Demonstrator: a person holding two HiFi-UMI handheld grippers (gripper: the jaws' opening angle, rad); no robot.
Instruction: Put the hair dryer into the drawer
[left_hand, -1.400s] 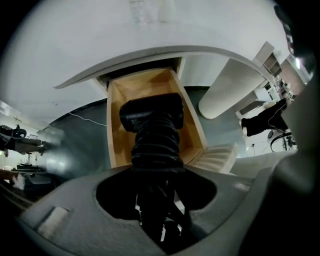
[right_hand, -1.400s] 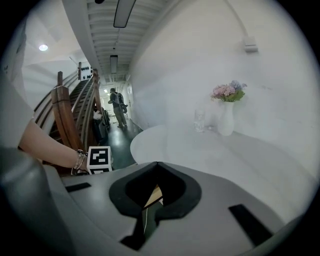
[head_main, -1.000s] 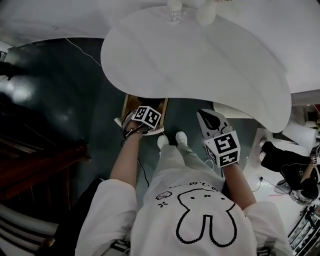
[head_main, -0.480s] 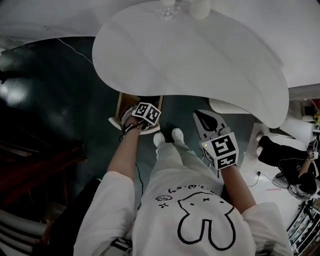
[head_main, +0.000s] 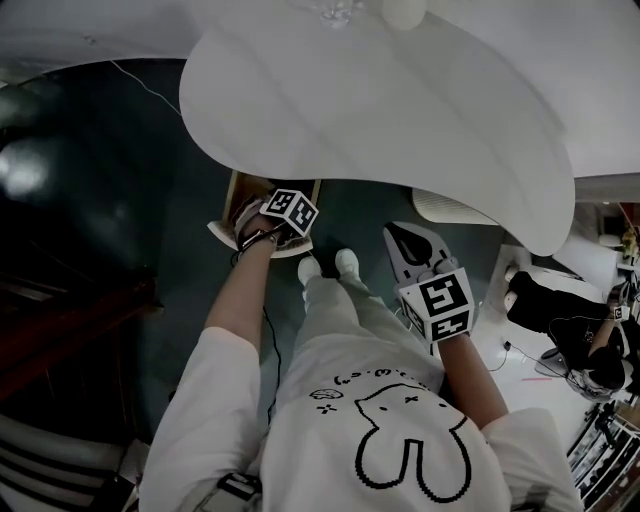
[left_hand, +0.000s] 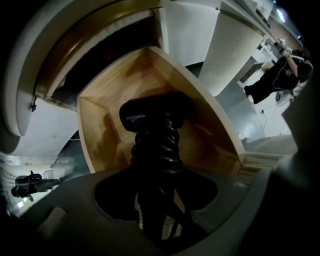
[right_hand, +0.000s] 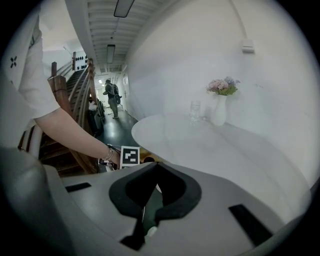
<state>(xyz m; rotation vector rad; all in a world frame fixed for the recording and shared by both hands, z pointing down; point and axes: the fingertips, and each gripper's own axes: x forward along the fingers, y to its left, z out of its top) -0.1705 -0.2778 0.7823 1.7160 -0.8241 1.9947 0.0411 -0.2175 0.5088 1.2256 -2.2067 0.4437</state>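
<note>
The black hair dryer (left_hand: 154, 140), with a ribbed handle, hangs nose-down over the inside of the open wooden drawer (left_hand: 107, 132). My left gripper (left_hand: 156, 202) is shut on its handle and points steeply down. From the head view, the left gripper (head_main: 272, 222) sits over the drawer (head_main: 238, 186) just under the table's edge, and the dryer is hidden by the hand. My right gripper (head_main: 402, 238) hangs apart to the right above the floor. Its jaws (right_hand: 149, 222) meet with nothing between them.
A white rounded table (head_main: 380, 110) overhangs the drawer and carries a vase of flowers (right_hand: 219, 107) and a glass (right_hand: 195, 111). My feet (head_main: 325, 266) stand between the grippers. A person in black (head_main: 545, 310) crouches at right. Stairs (right_hand: 65, 95) rise at left.
My left gripper has sunk a little toward the drawer with the hair dryer and rolled slightly. The right gripper has stayed where it was.
</note>
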